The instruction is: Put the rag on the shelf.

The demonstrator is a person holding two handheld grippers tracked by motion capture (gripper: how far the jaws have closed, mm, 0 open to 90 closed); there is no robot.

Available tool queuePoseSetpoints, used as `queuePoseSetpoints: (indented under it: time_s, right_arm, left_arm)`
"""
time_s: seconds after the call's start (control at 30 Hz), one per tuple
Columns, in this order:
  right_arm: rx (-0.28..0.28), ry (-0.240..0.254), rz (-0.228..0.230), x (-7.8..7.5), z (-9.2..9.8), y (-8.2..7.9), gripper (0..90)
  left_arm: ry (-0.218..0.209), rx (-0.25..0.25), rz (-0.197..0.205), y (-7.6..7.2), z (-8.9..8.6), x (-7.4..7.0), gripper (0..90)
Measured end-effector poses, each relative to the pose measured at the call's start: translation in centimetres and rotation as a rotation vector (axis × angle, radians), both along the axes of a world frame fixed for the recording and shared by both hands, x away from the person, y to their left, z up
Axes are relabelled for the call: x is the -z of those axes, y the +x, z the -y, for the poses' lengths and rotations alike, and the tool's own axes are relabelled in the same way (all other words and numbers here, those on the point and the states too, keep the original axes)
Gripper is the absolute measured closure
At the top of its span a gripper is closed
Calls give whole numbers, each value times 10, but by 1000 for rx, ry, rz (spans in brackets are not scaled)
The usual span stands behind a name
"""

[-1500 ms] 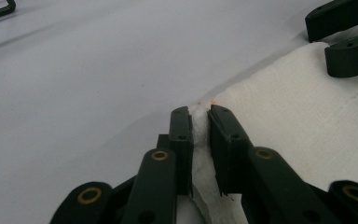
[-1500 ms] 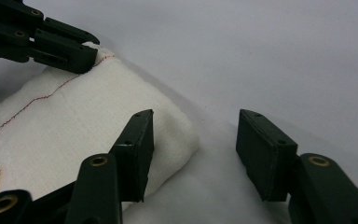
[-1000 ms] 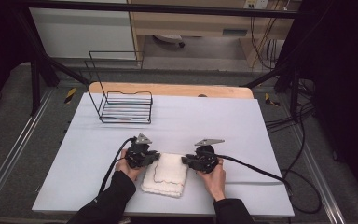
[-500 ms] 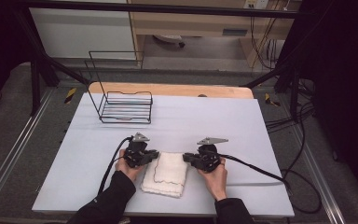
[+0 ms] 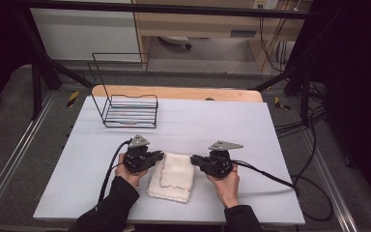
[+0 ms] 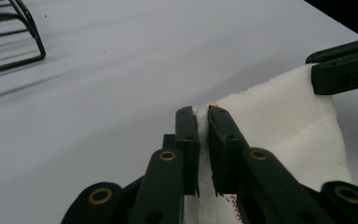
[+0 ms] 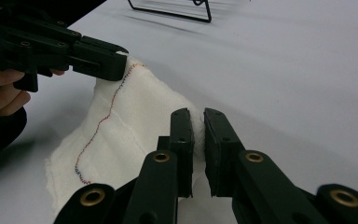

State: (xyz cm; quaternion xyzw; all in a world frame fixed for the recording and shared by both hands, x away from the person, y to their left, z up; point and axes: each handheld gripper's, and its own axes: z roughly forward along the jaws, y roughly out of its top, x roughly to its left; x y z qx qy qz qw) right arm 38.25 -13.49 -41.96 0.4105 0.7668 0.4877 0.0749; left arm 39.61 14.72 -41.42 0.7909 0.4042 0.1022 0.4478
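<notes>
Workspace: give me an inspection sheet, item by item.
Surface: pale grey table top, wooden strip along the far edge.
Job's things: folded white cloth with coloured stitching, far corners pinched and raised.
Clutter: black wire rack at far left.
Grippers: left gripper and right gripper each shut on a corner of the cloth.
Cables: black cable trails off the right edge.
Surroundings: dark frame, grey floor.

In the high view the table (image 5: 251, 121) spans the middle of the frame. A wire rack (image 5: 128, 110) stands on it at the upper left. The folded cloth (image 5: 171, 176) lies on the table at lower centre, between the left gripper (image 5: 159, 155) just left of it and the right gripper (image 5: 194, 159) just right of it.
</notes>
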Motion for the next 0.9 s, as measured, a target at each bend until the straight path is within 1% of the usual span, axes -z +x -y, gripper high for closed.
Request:
queuePoseSetpoints:
  time_s: [0.03,0.07,0.1,0.13,0.2,0.23,0.47,0.53,0.6,0.83,0.9]
  right_arm:
    - [0,0,0,0,0,0,824]
    - [0,1,7,-2,0,-1,825]
    - [-6,-1,27,-6,0,-3,825]
    - [-6,-1,27,-6,0,-3,825]
    - [-5,4,37,-10,0,-5,826]
    - [-7,6,52,-13,1,-7,826]
    - [-11,12,97,-22,3,-10,827]
    - [-8,20,112,-26,3,-12,827]
    - [-9,19,116,-28,3,-13,827]
    - [-7,21,163,-41,2,-18,830]
    - [-6,22,168,-43,2,-19,830]
  left_arm:
    - [-2,2,9,-1,0,-2,825]
    - [-4,0,17,-2,0,-4,825]
    - [-7,-1,25,-4,-1,-5,825]
    - [-10,0,32,-5,-1,-7,825]
    - [-21,0,42,-7,-2,-10,825]
    - [-22,-2,51,-8,-2,-11,825]
    - [-47,-1,91,-15,-3,-23,825]
    - [-49,-2,100,-16,-4,-26,825]
    - [-59,-1,106,-18,-5,-29,825]
    - [-82,-4,128,-24,-7,-39,828]
    - [-89,-5,134,-25,-7,-42,828]
